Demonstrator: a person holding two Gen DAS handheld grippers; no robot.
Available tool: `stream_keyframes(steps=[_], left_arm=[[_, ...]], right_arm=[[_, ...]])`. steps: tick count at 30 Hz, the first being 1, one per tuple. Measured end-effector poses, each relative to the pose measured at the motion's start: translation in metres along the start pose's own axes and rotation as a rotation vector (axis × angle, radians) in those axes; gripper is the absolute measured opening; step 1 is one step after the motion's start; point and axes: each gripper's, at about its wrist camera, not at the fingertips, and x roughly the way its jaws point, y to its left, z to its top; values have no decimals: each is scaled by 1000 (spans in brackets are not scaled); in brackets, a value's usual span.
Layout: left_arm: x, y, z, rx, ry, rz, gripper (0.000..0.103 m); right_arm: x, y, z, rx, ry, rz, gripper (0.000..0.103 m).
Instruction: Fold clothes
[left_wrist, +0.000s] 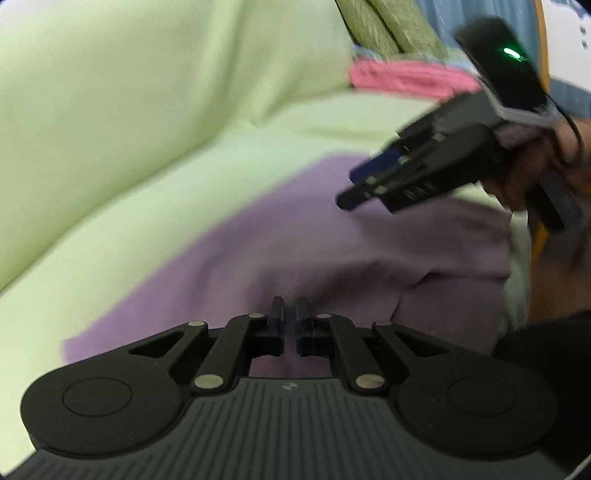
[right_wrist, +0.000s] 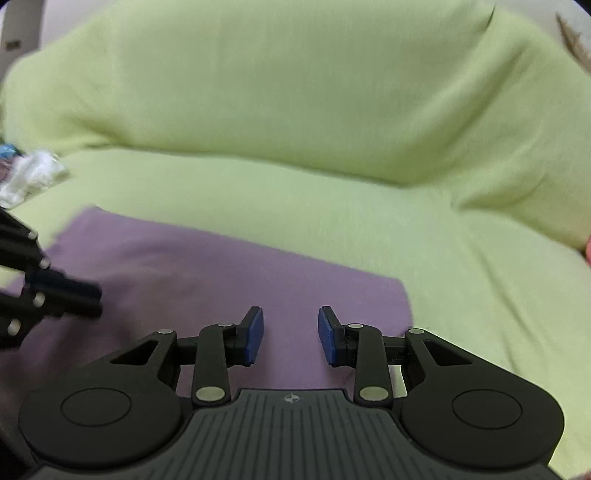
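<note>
The purple garment (right_wrist: 229, 273) lies spread fairly flat on the seat of a sofa draped in a light green cover (right_wrist: 295, 110), its far edge straight, with soft wrinkles near the front. The left tool (left_wrist: 290, 317) hovers low over the cloth with its fingers nearly pressed together and only a thin gap showing; whether cloth sits in that gap I cannot tell. The right tool (right_wrist: 290, 334) has its blue pads (right_wrist: 255, 334) spread apart above the near right part, holding nothing. A pink cloth (left_wrist: 406, 77) lies further back. Both views are blurred. The likely trouble is a pinch that also catches the loose sofa cover, dragging it and skewing any fold
</note>
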Motion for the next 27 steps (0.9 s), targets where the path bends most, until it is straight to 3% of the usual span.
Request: stream_keyframes(steps=[2,8,11,14,17,21,23,27], left_arm=[[-6,19,3,3,4,-17,3],[-30,94,23,-60,147,1,3],[-41,132,32,-87,221,10,2],[-38,176,33,-50,335,3,3],[-17,202,26,15,409,-75,3],[2,244,30,-146,361,-253,7],[17,253,31,-155,347,-320,7],[29,239,29,134,317,-409,7]], right_arm=[[16,-4,2,45,25,2,43],[31,29,30,90,119,-80,36],[42,71,44,74,180,-41,36],[34,102,58,90,229,10,36],[23,112,69,156,269,0,36],[32,136,85,261,260,-74,36],[39,150,88,337,245,-110,36],[51,180,65,463,309,-230,36]])
